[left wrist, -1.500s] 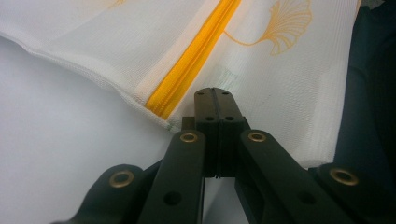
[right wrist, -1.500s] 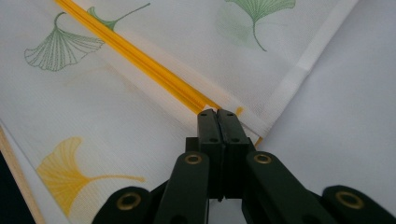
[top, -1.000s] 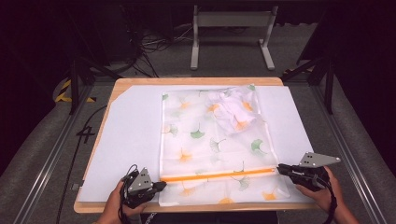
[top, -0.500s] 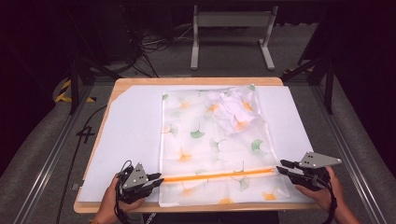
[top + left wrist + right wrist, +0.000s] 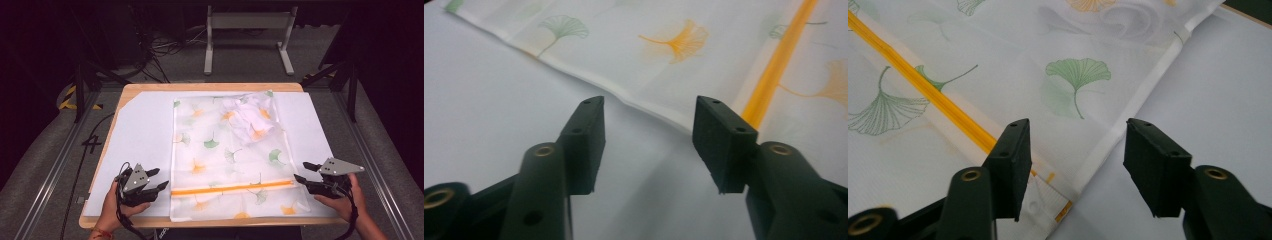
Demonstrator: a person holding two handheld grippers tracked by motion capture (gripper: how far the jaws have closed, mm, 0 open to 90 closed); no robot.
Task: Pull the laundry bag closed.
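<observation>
Risk: we judge thin bag (image 5: 230, 155) edges may slip or bunch | left gripper (image 5: 156, 186) jaws apart, empty | right gripper (image 5: 302, 172) likewise | orange zipper (image 5: 232, 188) between them

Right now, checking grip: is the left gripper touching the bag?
Apart. The left gripper view shows the left gripper open, with bare table between its jaws and the bag edge.

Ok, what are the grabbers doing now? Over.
Left gripper open, right gripper open, one at each end of the orange stripe. Leaf-print bag flat, not gripped. Nothing blocking.
</observation>
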